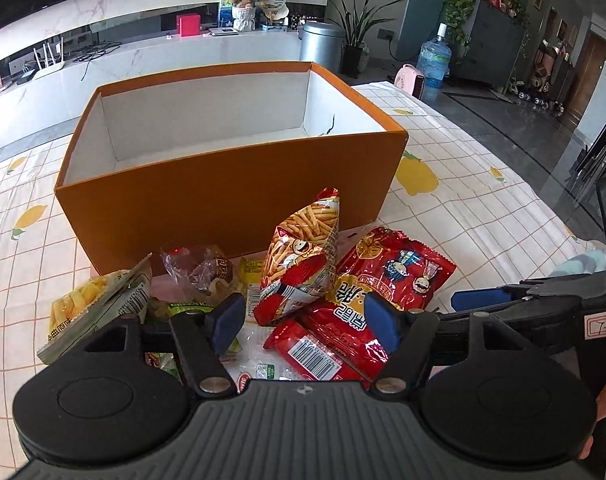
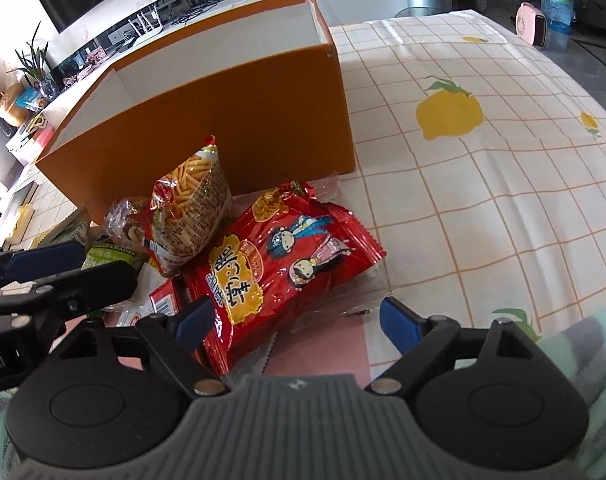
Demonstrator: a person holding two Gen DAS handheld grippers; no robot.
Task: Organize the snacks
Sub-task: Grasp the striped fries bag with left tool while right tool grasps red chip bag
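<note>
An open orange box (image 1: pixel 231 196) (image 2: pixel 239 112) with a white inside stands on the table, with nothing visible in it. A heap of snack packets lies in front of it. A fries bag (image 1: pixel 303 256) (image 2: pixel 191 208) stands upright against a big red packet with cartoon figures (image 1: pixel 391 276) (image 2: pixel 279 264). A small red barcode packet (image 1: pixel 323 352) lies nearest. My left gripper (image 1: pixel 305 322) hangs open just above the heap, nothing between its pads. My right gripper (image 2: pixel 295 322) is open over the big red packet's near end, its pads not touching it.
Left of the heap lie a yellow-green chip bag (image 1: pixel 99 312), a clear wrapped pastry (image 1: pixel 201 266) and small green packets (image 1: pixel 183 308). The lemon-print tablecloth (image 2: pixel 483 184) runs bare to the right. A counter, a metal bin (image 1: pixel 321 44) and a water bottle (image 1: pixel 433 60) stand beyond the table.
</note>
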